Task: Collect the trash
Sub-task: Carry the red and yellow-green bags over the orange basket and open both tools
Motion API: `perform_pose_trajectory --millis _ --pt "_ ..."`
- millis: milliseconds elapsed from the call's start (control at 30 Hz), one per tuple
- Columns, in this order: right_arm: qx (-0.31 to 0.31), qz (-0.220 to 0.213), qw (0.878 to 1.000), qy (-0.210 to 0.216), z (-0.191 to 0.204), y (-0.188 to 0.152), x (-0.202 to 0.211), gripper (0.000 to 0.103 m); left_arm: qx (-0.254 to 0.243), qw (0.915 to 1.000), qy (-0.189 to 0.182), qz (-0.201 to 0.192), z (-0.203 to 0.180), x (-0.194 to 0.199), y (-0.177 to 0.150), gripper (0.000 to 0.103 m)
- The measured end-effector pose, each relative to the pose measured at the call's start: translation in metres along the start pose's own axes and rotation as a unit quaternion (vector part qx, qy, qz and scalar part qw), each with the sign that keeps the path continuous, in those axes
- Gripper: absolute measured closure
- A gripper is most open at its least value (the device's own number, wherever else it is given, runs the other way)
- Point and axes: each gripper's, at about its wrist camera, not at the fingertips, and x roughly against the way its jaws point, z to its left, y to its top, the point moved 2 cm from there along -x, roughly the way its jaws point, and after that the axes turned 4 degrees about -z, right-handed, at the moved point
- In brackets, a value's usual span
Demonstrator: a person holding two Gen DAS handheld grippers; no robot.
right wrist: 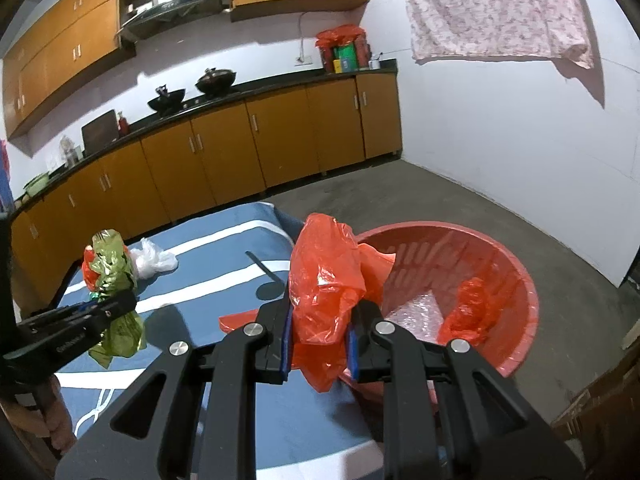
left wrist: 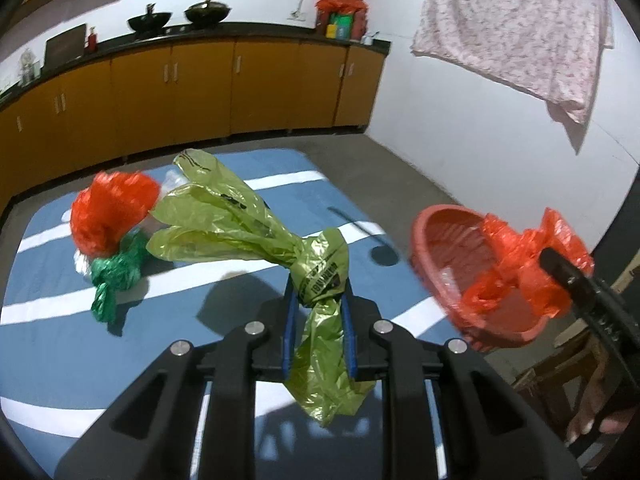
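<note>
Tilting downward, left gripper (left wrist: 319, 300) clamps the green bag (left wrist: 256, 224); right gripper (right wrist: 320, 320) clamps the red bag (right wrist: 324, 280).

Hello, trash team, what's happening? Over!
Left gripper shut on green bag. Right gripper shut on red bag, beside basket. Nothing blocking.

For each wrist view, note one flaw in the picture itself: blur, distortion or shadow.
Left wrist view: the red basket and orange bag are motion-blurred, and the counter bows. Right wrist view: cabinets curve, and hard shadows fall on the striped cloth.
</note>
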Motion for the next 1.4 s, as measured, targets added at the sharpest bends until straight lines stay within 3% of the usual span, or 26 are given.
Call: perform_pose_trajectory --millis 767,1400 --pt "-0.031 -0.025 0.997 -0.061 -0.073 0.0 0.021 0.082 -0.065 0.9939 -0.089 0.006 -0.106 -0.014 0.008 0.083" --pt "-0.068 -0.037 0.994 -0.082 -0.116 0.015 -0.002 0.082 -0.111 0.9823 -0.146 0.039 -0.17 -0.078 0.013 0.083"
